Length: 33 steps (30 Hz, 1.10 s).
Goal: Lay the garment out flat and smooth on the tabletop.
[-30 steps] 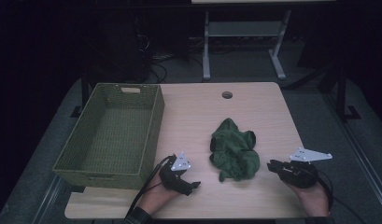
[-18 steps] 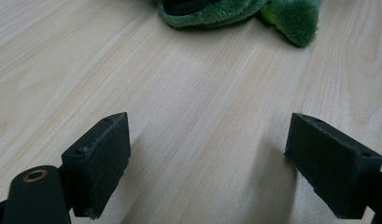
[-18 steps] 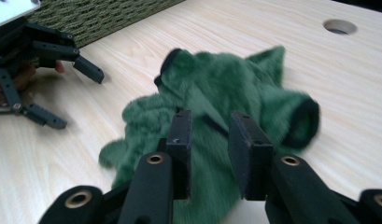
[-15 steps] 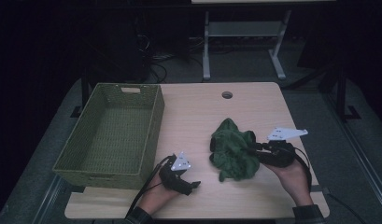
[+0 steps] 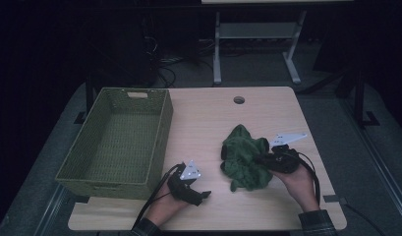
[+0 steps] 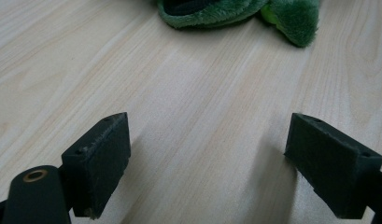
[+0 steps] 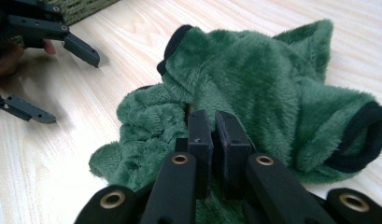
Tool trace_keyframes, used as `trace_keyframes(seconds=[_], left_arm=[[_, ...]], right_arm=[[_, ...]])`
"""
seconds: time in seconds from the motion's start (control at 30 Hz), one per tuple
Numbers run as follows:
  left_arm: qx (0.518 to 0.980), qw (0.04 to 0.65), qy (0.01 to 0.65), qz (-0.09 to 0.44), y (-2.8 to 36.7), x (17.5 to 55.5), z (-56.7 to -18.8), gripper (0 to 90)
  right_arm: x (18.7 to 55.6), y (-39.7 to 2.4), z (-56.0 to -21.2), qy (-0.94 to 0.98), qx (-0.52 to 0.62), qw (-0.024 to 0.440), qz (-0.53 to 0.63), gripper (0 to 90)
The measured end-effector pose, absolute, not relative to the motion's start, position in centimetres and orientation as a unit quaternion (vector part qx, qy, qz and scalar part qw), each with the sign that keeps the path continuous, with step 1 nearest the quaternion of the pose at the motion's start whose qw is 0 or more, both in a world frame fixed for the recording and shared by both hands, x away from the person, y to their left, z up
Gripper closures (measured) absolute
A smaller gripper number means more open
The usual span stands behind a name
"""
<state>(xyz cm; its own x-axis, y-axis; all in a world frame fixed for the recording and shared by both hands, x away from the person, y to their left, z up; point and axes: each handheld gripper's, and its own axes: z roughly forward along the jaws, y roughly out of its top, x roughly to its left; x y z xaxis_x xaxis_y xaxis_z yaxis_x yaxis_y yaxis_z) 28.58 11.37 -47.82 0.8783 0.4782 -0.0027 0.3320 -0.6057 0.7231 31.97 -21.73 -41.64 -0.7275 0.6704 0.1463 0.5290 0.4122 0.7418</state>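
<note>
Centrally, a crumpled dark-green fleece garment (image 7: 254, 93) with black-edged openings is pinched by the nearly closed right gripper (image 7: 215, 122). Nothing is held by the wide-open left gripper (image 6: 207, 154).

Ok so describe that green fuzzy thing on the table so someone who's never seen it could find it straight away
On the light wooden table, look right of the woven basket, toward the near right side. There lies a crumpled dark green fleece garment with black trim, with the right gripper closed on its edge. It is the table's one soft item.
</note>
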Motion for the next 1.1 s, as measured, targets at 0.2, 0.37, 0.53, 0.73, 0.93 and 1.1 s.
trace_keyframes(seconds=[0.2, 0.37, 0.53, 0.73, 0.93, 1.1], left_arm=[[0.89, 0.383, 0.229, 0.095, 11.3, 28.6, -47.8, 13.4], [0.891, 0.382, 0.229, 0.095, 11.4, 28.6, -47.8, 13.4], [0.892, 0.38, 0.227, 0.095, 11.4, 28.6, -47.8, 13.4], [0.892, 0.38, 0.227, 0.095, 11.4, 28.6, -47.8, 13.4], [0.893, 0.376, 0.23, 0.094, 11.3, 28.6, -47.6, 14.9], [0.881, 0.404, 0.228, 0.094, 10.7, 28.8, -46.3, 21.7]], right_arm=[[31.1, -22.7, -40.9, 0.83, 0.356, 0.102, 0.417, 85.7], [29.2, -24.7, -40.7, 0.816, 0.364, 0.112, 0.435, 86.0], [26.8, -27.7, -41.3, 0.802, 0.385, 0.12, 0.441, 85.9], [24.6, -29.5, -42.3, 0.794, 0.408, 0.118, 0.434, 85.9], [21.2, -31.3, -43.7, 0.789, 0.429, 0.121, 0.423, 87.0], [20.6, -31.8, -43.8, 0.782, 0.437, 0.117, 0.43, 82.5]])
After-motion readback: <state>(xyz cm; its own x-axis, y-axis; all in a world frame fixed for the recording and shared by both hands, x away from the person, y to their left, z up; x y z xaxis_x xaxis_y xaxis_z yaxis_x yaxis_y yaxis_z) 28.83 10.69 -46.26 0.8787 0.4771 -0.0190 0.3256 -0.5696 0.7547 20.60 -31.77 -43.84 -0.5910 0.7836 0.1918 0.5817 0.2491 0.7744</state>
